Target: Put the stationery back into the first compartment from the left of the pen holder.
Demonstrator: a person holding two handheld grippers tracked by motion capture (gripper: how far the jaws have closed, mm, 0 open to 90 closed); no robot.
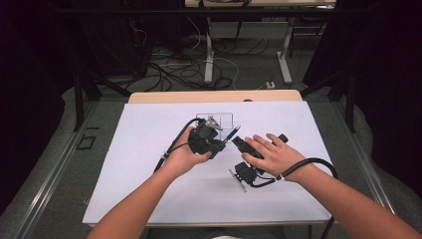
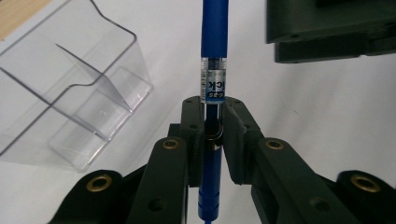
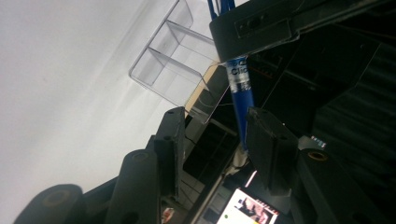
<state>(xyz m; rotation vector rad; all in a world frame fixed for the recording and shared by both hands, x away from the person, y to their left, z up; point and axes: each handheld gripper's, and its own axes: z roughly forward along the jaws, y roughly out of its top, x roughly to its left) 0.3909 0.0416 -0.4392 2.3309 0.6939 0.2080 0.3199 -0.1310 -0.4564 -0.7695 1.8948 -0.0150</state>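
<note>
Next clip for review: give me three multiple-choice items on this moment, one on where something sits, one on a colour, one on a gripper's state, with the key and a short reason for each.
1. Where is the clear plastic box on the white table?
A. At the far side, beyond the left gripper
B. At the near edge, by the person's elbows
C. On the floor beside the table

2. What colour is the pen?
A. Red
B. Blue
C. Green

3. How does the left gripper stand?
A. Wide open with nothing between its jaws
B. Shut on the pen
C. Shut on the clear plastic box

Key:
1 A: in the high view the box lies just beyond the left gripper, towards the table's far edge.
2 B: the pen's barrel is blue in both gripper views.
3 B: the left gripper view shows both jaws pressed against the pen's barrel.
</note>
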